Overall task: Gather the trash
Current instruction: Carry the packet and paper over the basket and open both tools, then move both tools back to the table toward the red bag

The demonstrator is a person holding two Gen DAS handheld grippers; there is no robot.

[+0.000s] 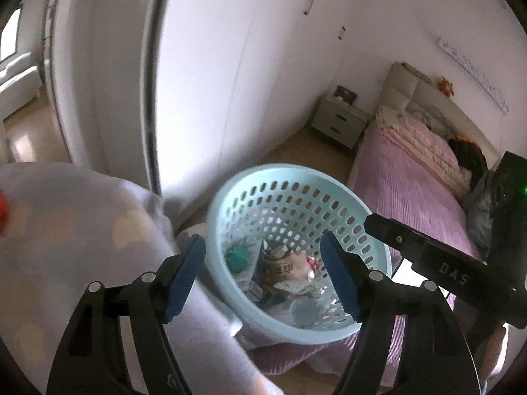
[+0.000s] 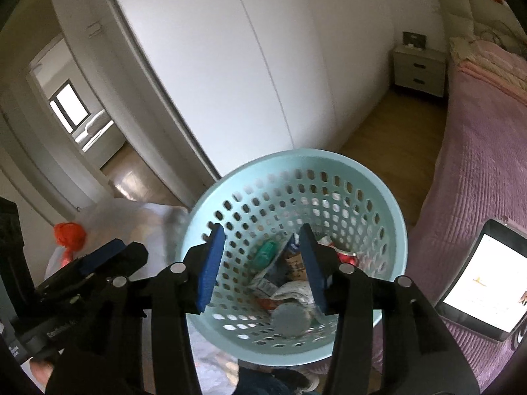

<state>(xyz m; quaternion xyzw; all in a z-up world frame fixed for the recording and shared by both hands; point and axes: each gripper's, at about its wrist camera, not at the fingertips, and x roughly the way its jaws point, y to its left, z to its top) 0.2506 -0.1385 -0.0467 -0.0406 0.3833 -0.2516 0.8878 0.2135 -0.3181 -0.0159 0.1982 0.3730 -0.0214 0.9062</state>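
Note:
A light-blue perforated basket (image 1: 230, 204) (image 2: 392, 210) is tilted toward both cameras, at the edge of the pink bed. Inside lie several pieces of trash: a green wrapper (image 1: 237, 256) (image 2: 266, 252), a paper carton (image 1: 280, 266) (image 2: 290, 260), crumpled packets and a grey lid (image 2: 290, 321). My left gripper (image 1: 263, 276) is open, its blue pads on either side of the basket's mouth. My right gripper (image 2: 260, 266) is open over the basket too and holds nothing. The right gripper's body (image 1: 461, 273) shows in the left wrist view, and the left gripper (image 2: 95, 263) in the right wrist view.
A pale translucent plastic bag (image 1: 82, 230) (image 2: 138, 217) with something orange (image 2: 69, 235) lies left of the basket. A white wardrobe (image 2: 247, 65), a nightstand (image 1: 339, 120) and wooden floor (image 2: 395, 121) are behind. A lit tablet (image 2: 484, 279) lies on the pink bedspread (image 1: 411, 177).

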